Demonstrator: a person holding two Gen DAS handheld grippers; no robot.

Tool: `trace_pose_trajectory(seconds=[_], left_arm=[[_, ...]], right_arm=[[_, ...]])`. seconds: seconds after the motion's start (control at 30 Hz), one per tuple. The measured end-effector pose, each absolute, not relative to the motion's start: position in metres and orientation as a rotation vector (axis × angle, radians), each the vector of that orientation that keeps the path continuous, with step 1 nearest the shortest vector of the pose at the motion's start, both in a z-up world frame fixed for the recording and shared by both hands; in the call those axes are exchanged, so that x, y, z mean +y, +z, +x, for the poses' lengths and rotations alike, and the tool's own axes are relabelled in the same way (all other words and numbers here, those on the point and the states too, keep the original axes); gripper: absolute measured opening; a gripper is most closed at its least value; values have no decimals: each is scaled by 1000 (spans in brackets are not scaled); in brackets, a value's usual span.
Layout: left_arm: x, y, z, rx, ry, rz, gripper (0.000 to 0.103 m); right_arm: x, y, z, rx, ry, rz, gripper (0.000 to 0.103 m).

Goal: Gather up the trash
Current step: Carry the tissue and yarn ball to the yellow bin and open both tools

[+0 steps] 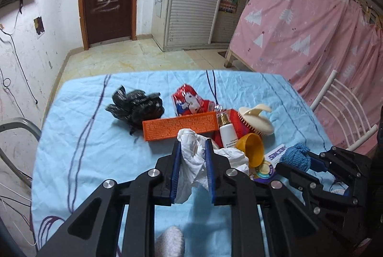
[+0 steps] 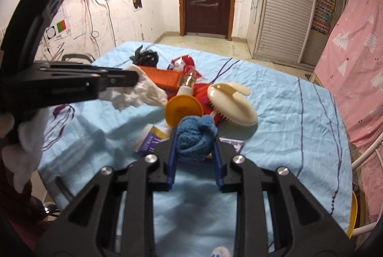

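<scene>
So, going left to right: left gripper is clamped on the crumpled white tissue, lifted off the blue tablecloth; right gripper pinches the blue knitted ball, just right of it.

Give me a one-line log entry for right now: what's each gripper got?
left gripper: shut on white tissue | right gripper: shut on blue knit cloth | orange box, black bag: on table

surface: table, light blue cloth | on it: black bag; orange box; cream brush
</scene>
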State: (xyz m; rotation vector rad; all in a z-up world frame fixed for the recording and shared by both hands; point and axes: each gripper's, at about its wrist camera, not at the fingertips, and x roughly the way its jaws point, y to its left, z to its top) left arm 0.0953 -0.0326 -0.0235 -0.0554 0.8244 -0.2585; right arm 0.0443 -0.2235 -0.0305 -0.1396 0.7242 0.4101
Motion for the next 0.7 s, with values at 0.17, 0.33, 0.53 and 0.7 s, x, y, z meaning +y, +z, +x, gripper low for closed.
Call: trace_pose_trajectory(seconds=[0.17,0.33,0.53,0.7], left_arm=[[-37,-5,83,783,-252,-37,10],[-52,14,71,744,-260,-9,10],[-87,29,58,711,-303,43,10],[-125,37,52,697,-350,94,10]], right_arm=[[-235,-22,39,699,405,-114,24],[-254,-16,32,671,389,-80,24],[-299,-9,24,631,329,-13,24],[-342,-6,16,606,267,46,24]])
